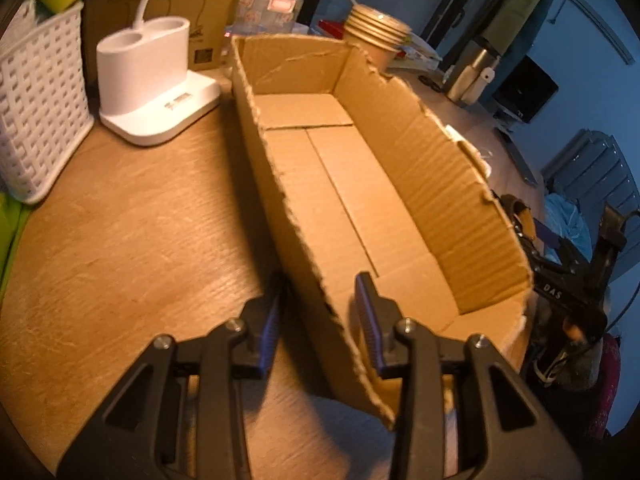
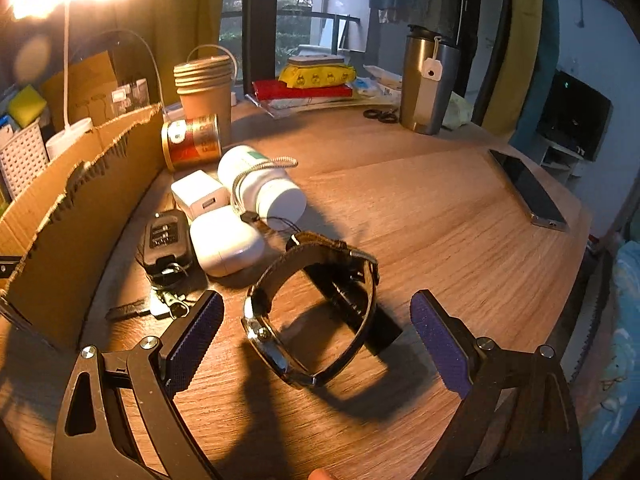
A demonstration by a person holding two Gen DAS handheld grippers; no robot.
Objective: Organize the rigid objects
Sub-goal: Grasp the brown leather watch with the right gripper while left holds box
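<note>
Wristwatch (image 2: 312, 312) stands on edge near the desk's (image 2: 440, 216) front, between the spread right tongs (image 2: 316, 340), untouched. Close them squarely across the strap loop, not the case, then lift. Left tongs (image 1: 320, 308) pinch the cardboard box's (image 1: 420, 168) torn near wall, steadying it.

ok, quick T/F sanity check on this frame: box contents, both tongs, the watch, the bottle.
1. The cardboard box is empty. True.
2. The left tongs straddle the box wall. True.
3. The right tongs are clamped on the watch. False: open, pads clear of it.
4. The white bottle stands upright. False: it lies on its side.
5. The car key is inside the box. False: on the table beside it.
</note>
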